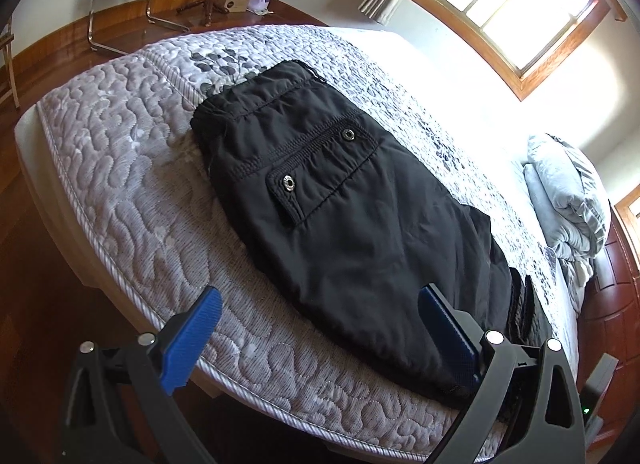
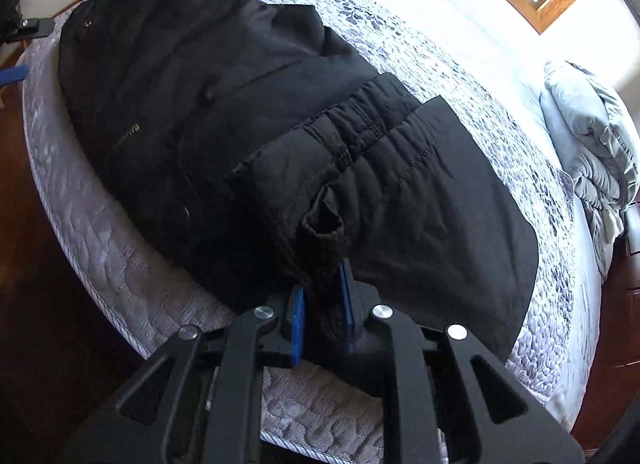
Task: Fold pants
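Right now I've got one pair of black pants lying on the quilted mattress near its front edge, legs folded together, waistband at the far end, w/ a flap pocket showing two metal snaps. My left gripper has its jaws spread wide w/ nothing between them, one blue pad just beside the fabric's near edge, while my right gripper has its jaws clamped on a bunched bit of the cuff end. One grey duvet sits bundled at the bed's far right, well apart.
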Demonstrator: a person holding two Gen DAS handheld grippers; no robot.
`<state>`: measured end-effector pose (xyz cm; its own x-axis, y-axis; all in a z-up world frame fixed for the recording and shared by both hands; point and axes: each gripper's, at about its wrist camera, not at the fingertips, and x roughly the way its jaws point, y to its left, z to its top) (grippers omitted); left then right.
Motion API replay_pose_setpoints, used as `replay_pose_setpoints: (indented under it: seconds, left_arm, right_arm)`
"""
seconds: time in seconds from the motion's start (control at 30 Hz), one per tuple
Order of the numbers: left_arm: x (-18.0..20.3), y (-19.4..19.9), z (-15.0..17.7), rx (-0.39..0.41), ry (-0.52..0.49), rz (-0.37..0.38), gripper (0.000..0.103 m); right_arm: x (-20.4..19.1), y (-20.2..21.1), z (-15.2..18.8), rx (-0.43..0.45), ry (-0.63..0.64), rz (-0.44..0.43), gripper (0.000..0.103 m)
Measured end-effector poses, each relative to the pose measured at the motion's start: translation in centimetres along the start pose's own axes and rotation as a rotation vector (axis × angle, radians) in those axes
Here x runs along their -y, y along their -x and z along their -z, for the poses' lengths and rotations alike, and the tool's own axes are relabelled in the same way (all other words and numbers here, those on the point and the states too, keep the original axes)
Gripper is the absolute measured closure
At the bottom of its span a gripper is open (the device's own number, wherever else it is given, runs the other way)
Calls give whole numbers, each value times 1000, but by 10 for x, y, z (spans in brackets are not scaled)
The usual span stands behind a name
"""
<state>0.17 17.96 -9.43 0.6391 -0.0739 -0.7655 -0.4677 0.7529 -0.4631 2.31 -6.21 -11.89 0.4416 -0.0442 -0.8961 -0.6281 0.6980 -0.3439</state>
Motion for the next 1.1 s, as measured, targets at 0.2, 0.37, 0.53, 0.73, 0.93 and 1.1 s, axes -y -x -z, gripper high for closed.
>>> replay_pose_setpoints:
  seconds: [0.2, 0.37, 0.53, 0.73, 0.93, 1.1]
  left_arm:
    - [3, -1, 0, -8, -3, 0, 4]
    - [4, -3, -1, -16, 0, 0, 4]
    - [6, -10, 1, -38, 8, 8, 4]
    - [10, -10, 3, -41, -11, 9, 4]
    - [2, -12, 1, -43, 19, 1, 4]
    - [-1, -17, 3, -55, 31, -6, 4]
  right_arm:
    - [17, 9, 4, 30, -142, -245, 33]
    - [52, 40, 14, 127, -358, -411, 33]
    - [60, 37, 11, 103, -384, -322, 41]
    - [49, 7, 7, 9, -380, -316, 62]
    - [47, 1, 6, 2, -366, -319, 82]
    - [40, 14, 2, 34, -288, -361, 96]
